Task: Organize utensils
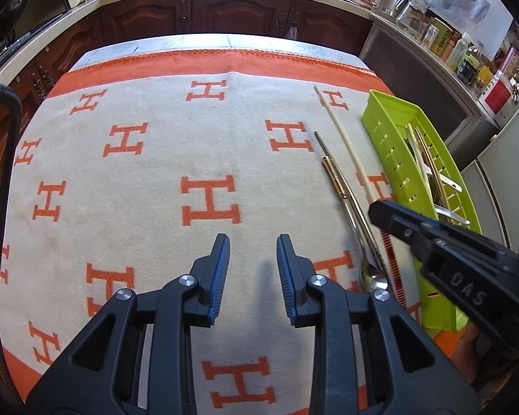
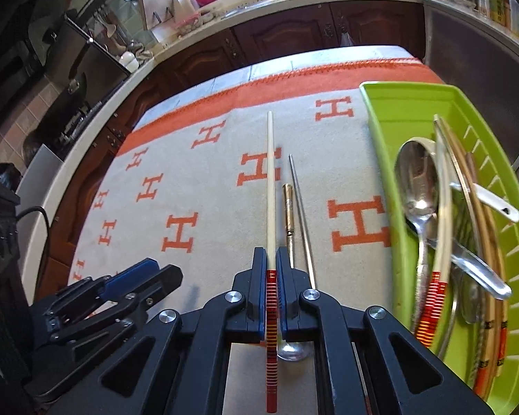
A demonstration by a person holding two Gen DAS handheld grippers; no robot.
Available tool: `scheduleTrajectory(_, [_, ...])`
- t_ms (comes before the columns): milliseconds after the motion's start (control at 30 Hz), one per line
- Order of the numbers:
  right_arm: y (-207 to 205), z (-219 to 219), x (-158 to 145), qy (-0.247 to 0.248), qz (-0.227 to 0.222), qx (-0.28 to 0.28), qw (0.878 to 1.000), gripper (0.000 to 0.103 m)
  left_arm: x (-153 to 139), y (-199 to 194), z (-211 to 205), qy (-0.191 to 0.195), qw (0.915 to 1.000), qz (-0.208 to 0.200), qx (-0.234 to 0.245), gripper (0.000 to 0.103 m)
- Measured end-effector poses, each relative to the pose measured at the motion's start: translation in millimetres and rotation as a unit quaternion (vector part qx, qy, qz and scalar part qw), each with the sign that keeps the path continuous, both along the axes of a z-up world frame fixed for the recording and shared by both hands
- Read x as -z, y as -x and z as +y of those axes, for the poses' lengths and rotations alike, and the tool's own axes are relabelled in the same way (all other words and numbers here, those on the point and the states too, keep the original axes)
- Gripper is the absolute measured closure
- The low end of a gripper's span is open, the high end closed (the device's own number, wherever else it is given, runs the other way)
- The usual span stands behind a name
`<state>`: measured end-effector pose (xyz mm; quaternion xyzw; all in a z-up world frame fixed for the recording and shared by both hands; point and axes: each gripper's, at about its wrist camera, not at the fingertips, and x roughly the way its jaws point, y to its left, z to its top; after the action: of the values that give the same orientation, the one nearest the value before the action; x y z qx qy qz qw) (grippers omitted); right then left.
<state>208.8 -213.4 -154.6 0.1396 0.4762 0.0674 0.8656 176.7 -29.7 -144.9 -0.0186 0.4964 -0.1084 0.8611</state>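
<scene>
My right gripper (image 2: 270,259) is shut on a cream chopstick (image 2: 270,180) with a red-striped end, held over the cloth just left of the green tray (image 2: 380,131). It also shows in the left wrist view (image 1: 349,138), with the right gripper (image 1: 380,212) on it. A gold-handled spoon (image 2: 289,214) and a thin metal chopstick (image 2: 302,221) lie on the cloth beside it. The tray (image 1: 380,131) holds spoons (image 2: 418,186) and several chopsticks. My left gripper (image 1: 252,252) is open and empty over the cloth.
An orange-and-cream H-pattern cloth (image 1: 155,159) covers the table. Dark wood cabinets (image 1: 238,14) and a cluttered kitchen counter (image 1: 443,34) ring the far side and right. A black cable (image 1: 3,173) hangs at the left.
</scene>
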Motion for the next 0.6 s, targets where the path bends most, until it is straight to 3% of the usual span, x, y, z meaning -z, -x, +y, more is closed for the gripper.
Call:
scheduleTrajectory(167, [16.9, -33.1, -22.1, -0.012, -0.025, 0.025, 0.999, 0.098, -5.0, 1.1, -14.8, -0.003, 0.9999, 0.002, 0.011, 0.078])
scheduleTrajectory(333, [32.2, -71.1, -39.3, 0.009, -0.048, 0.062, 0.997, 0.098, -6.5, -1.9, -31.5, 0.021, 0.9992, 0.018, 0.028, 0.078])
scheduleTrajectory(600, [46.2, -120.6, -34.1, 0.035, -0.035, 0.095, 0.994, 0.097, 0.5, -16.0, -56.4, 0.041, 0.9976, 0.041, 0.038, 0.078])
